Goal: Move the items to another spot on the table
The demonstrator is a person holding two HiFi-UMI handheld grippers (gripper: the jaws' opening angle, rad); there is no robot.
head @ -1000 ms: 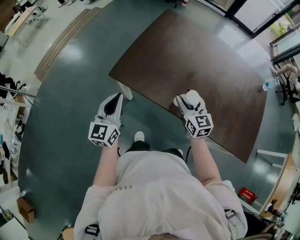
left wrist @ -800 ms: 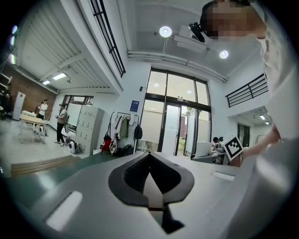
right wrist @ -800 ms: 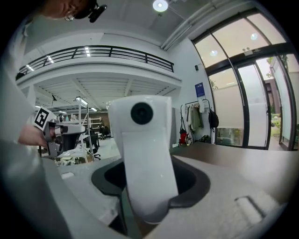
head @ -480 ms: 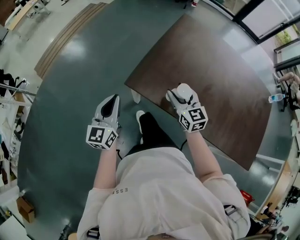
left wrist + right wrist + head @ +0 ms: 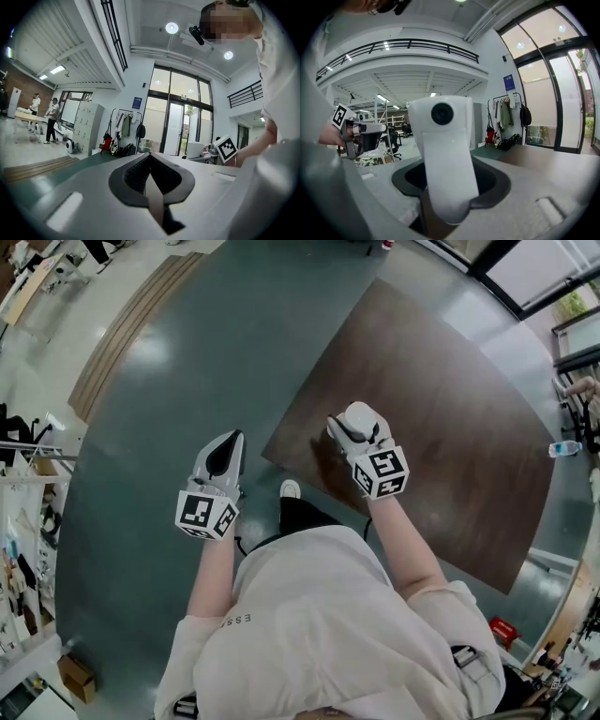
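Observation:
A brown table (image 5: 441, 418) fills the upper right of the head view. My right gripper (image 5: 354, 426) hovers over its near left corner, shut on a white rounded object (image 5: 364, 416). In the right gripper view this white object (image 5: 445, 154) stands upright between the jaws and has a dark round lens-like spot near its top. My left gripper (image 5: 226, 442) hangs over the grey-green floor left of the table, shut and empty. In the left gripper view its dark pads (image 5: 140, 171) meet with nothing between them.
My shoe (image 5: 291, 489) shows on the floor below the table's corner. A water bottle (image 5: 565, 448) lies at the table's far right edge. Pale wooden strips (image 5: 131, 315) cross the floor at upper left. A red box (image 5: 503, 629) and a cardboard box (image 5: 75, 676) sit on the floor.
I have walked: the table has slid right and down in the head view. The right gripper, still holding the white object, now hangs over the table's corner. The left gripper stays over the floor.

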